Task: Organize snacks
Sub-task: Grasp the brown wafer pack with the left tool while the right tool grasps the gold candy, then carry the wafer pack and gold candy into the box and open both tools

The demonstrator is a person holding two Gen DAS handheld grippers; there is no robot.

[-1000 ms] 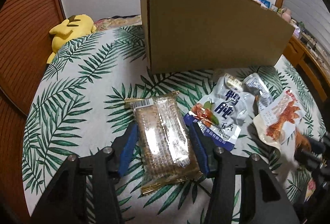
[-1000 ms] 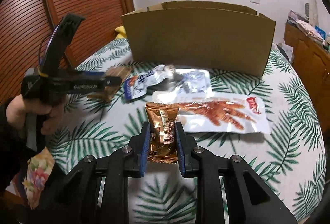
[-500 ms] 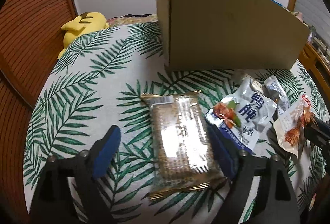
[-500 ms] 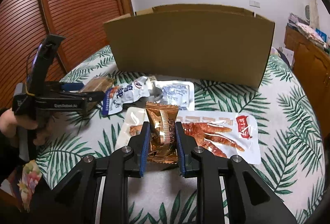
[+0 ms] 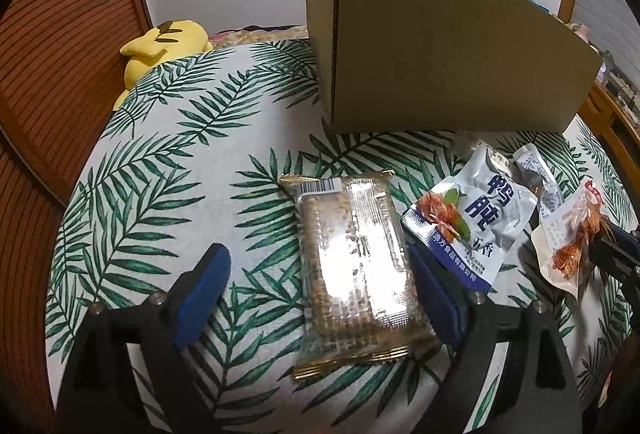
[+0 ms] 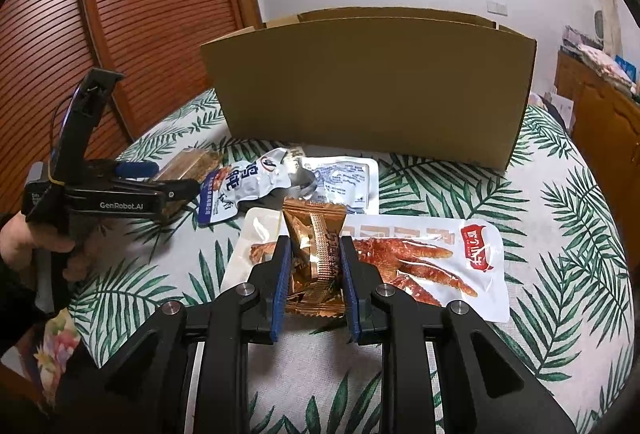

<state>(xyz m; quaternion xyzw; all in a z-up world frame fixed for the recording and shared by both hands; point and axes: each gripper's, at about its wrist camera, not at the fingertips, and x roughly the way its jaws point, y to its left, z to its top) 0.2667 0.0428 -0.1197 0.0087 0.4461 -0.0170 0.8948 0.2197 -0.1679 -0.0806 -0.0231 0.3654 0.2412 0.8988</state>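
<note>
Two tools in view. Left tool [image 5: 320,286]: jaws spread wide, gripping nothing; the biscuit pack [image 5: 358,266] lies flat on the desk [image 5: 160,174] between them, close against the right-hand pad, well clear of the left-hand one. Barcode end of the pack points away from the tool, toward the box [image 5: 440,46]. Just right of the left tool lies a grey-blue pouch [image 5: 472,222] with Chinese lettering; beyond that a small silver packet [image 5: 536,174] and the edge of a chicken-feet bag [image 5: 568,234]. Yellow plush [image 5: 160,46] far ahead to the left, at the desk's edge. Right tool [image 6: 314,262]: jaws clamped on a gold wrapper [image 6: 316,254], held upright, crumpled between the blue pads. Directly beneath and ahead of it the chicken-feet bag [image 6: 420,250] lies flat on the leaf-print cloth. Ahead and slightly left, the silver packet [image 6: 344,182] and the pouch [image 6: 244,186] touch or overlap one another. The box [image 6: 372,86] stands open-topped straight ahead of the right tool, behind all the snacks. From the right wrist view the left tool [image 6: 176,186] shows at far left, a hand [image 6: 24,246] on its handle, the biscuit pack [image 6: 192,162] at its tips.
</note>
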